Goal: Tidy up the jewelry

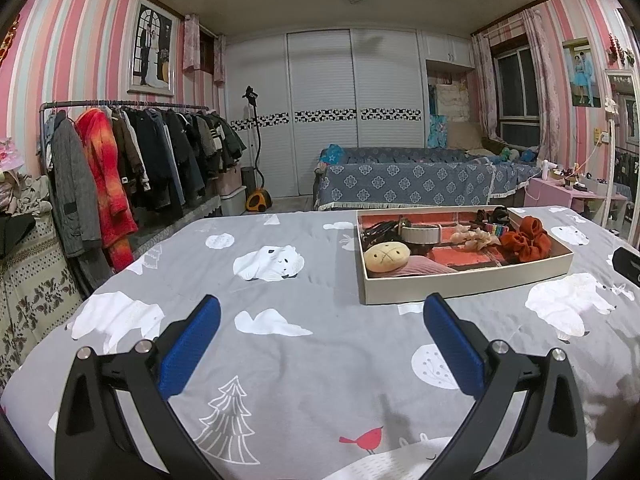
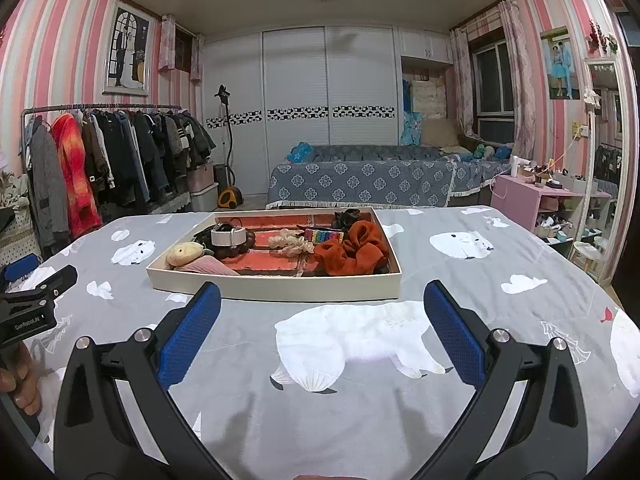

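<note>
A shallow cream tray with a red-orange lining sits on the grey bear-print bedspread. It holds a rust-orange scrunchie, a cream scrunchie, a rainbow clip, a white band, dark beads, a round beige plush and a pink piece. My left gripper is open and empty, short of the tray's near left corner. My right gripper is open and empty, just in front of the tray.
The bedspread fills the foreground. The left gripper also shows at the left edge of the right wrist view. A clothes rack, a sofa and a pink side table stand beyond the bed.
</note>
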